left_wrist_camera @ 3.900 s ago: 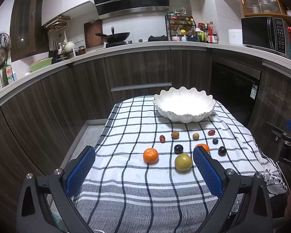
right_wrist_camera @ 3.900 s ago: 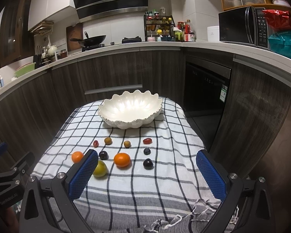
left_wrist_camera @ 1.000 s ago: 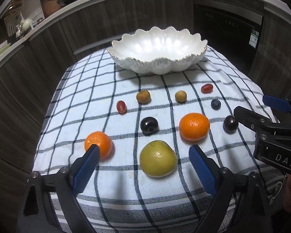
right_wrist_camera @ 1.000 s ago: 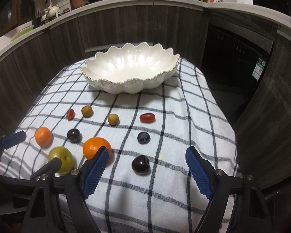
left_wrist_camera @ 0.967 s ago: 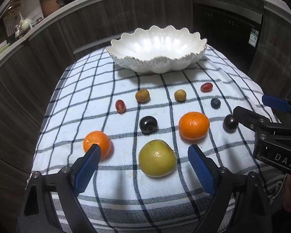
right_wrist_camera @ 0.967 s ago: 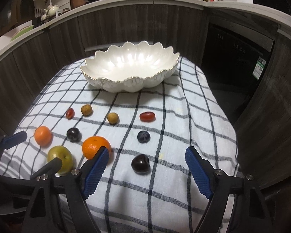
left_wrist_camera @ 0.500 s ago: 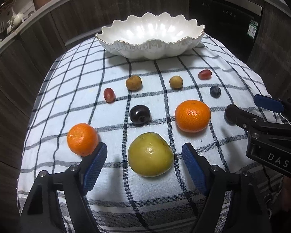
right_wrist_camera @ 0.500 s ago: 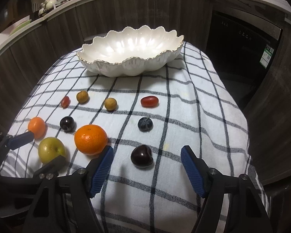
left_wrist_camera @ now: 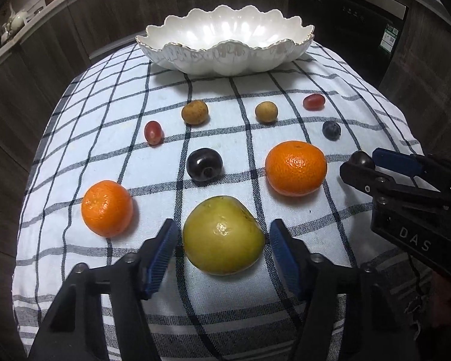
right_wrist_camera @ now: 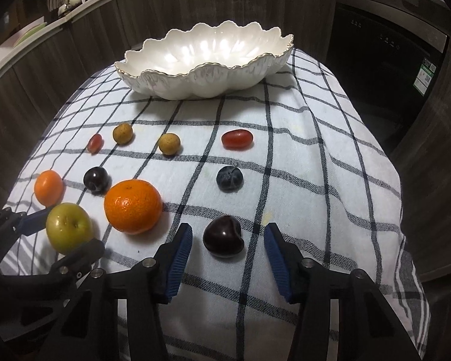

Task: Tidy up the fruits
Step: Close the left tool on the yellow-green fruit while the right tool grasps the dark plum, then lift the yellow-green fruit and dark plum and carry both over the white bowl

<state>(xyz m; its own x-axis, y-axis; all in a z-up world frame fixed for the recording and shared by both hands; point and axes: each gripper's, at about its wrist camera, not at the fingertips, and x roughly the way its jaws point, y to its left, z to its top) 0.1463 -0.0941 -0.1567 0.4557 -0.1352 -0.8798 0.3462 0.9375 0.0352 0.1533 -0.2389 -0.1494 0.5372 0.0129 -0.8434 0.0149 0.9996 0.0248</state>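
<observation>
A yellow-green apple (left_wrist_camera: pixel 222 234) lies on the checked cloth between the blue pads of my left gripper (left_wrist_camera: pixel 222 240); its jaws are closing, with slim gaps left on both sides of the fruit. In the right wrist view a dark cherry (right_wrist_camera: pixel 224 236) sits between the pads of my right gripper (right_wrist_camera: pixel 227 240), whose jaws are also closing and stand apart from it. A white scalloped bowl (left_wrist_camera: pixel 225 57) stands at the far end of the cloth. Two oranges (left_wrist_camera: pixel 296 168) (left_wrist_camera: pixel 106 207), a dark plum (left_wrist_camera: pixel 204 165), small brown and red fruits and a blueberry (right_wrist_camera: pixel 229 178) lie between.
The checked cloth (left_wrist_camera: pixel 120 150) covers a small table that drops off on every side. Dark wood cabinets (left_wrist_camera: pixel 45 60) curve around the back, with a dishwasher (right_wrist_camera: pixel 375 60) at the right. The right gripper's black body (left_wrist_camera: pixel 406 198) sits close to the right orange.
Both grippers have come lower and nearer the cloth, and their jaws have narrowed: the left around the apple, the right around the dark cherry. No fruit has moved.
</observation>
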